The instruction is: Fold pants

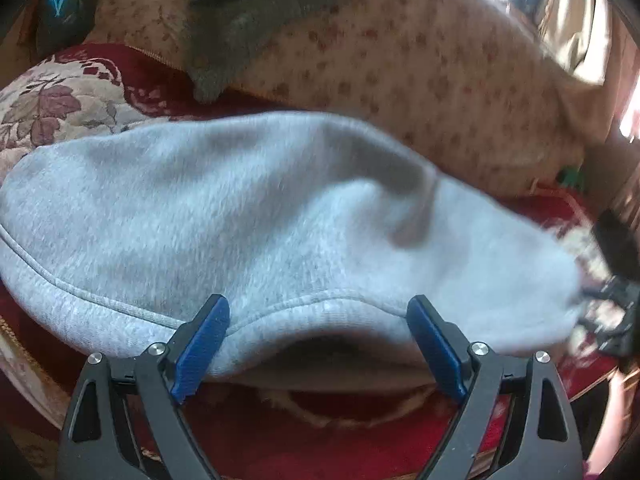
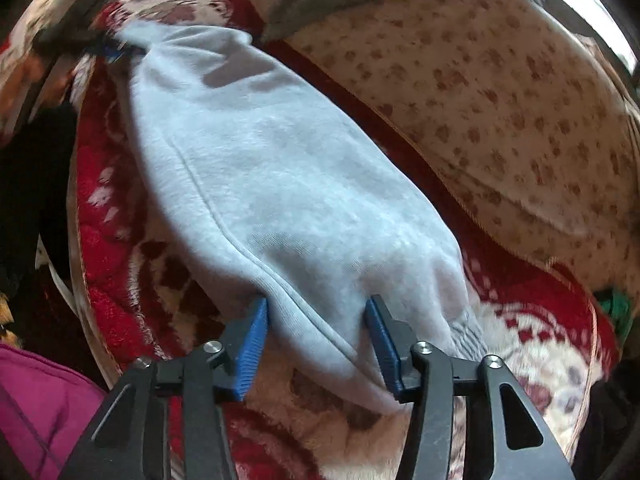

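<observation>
Light grey fleece pants lie in a long folded bundle on a red and cream patterned blanket. My left gripper stands wide open at the near ribbed edge, one blue pad on each side of a stretch of cloth, not pinching it. At the other end, my right gripper straddles the pants near a ribbed cuff. Its blue pads sit against flat cloth with no bunching between them. The left gripper shows as a dark blur at the far end.
A beige spotted cushion runs along the far side of the pants, with a dark grey garment draped over it. A magenta cloth lies at the lower left beyond the blanket's edge. Something green shows at the right.
</observation>
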Demonstrator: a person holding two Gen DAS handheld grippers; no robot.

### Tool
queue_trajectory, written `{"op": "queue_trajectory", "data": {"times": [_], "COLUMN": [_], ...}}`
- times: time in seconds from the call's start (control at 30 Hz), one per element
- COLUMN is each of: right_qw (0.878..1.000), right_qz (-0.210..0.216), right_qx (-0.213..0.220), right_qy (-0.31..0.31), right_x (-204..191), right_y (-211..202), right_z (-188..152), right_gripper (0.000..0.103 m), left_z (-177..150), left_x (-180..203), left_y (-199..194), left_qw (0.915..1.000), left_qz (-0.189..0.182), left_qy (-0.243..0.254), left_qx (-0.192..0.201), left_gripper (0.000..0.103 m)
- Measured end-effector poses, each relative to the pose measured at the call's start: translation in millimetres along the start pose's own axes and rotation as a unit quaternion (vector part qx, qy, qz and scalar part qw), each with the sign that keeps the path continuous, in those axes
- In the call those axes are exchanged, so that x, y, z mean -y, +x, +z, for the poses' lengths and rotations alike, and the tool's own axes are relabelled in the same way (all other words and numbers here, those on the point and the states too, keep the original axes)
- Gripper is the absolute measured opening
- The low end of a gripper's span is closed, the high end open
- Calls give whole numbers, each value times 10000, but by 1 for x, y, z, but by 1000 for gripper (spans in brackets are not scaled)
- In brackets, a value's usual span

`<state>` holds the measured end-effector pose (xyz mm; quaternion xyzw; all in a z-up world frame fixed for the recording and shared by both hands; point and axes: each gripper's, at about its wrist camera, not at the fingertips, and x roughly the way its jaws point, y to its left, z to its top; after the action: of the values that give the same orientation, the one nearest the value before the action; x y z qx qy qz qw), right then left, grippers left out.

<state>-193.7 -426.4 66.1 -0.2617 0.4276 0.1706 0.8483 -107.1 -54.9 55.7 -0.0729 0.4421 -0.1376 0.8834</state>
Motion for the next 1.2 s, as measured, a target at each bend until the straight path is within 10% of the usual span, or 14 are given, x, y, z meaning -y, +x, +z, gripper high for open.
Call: {"op": "queue_trajectory", "data": {"times": [0.2, 0.5, 0.73, 1.07, 1.1, 1.17, 1.2], "right_qw": [9988, 9655, 9482, 9450, 9446, 9460, 9459], "right_qz": [171, 2032, 2733, 3052, 3049, 2969, 2941], "right_qx": [-117, 885, 1217, 871, 815, 743, 708], "right_qy": [453, 1370, 1072, 788, 894, 1067, 1176], "right_x": [8, -3, -71, -151, -154, -153, -152], "right_y": [1, -30, 11, 74, 82, 93, 99], "right_z": [-6, 33, 117, 231, 238, 243, 245], "right_gripper": [54, 77, 77, 77, 77, 77, 77], "left_z": [-4, -8, -13, 11, 13, 20, 21], "left_x": [-10, -60, -145, -193, -196, -204, -208], "left_y": [-3, -66, -86, -66, -62, -56, -55], "left_qw": [9995, 9894, 9640, 9585, 9585, 9574, 9575], "left_qz": [-112, 268, 841, 901, 976, 1215, 1221], "left_qy": [-281, -1045, -2170, -2344, -2319, -2283, -2290], "left_qx": [5, 971, 1286, 1352, 1338, 1283, 1259], "left_gripper": [90, 90, 90, 89, 84, 37, 36]}}
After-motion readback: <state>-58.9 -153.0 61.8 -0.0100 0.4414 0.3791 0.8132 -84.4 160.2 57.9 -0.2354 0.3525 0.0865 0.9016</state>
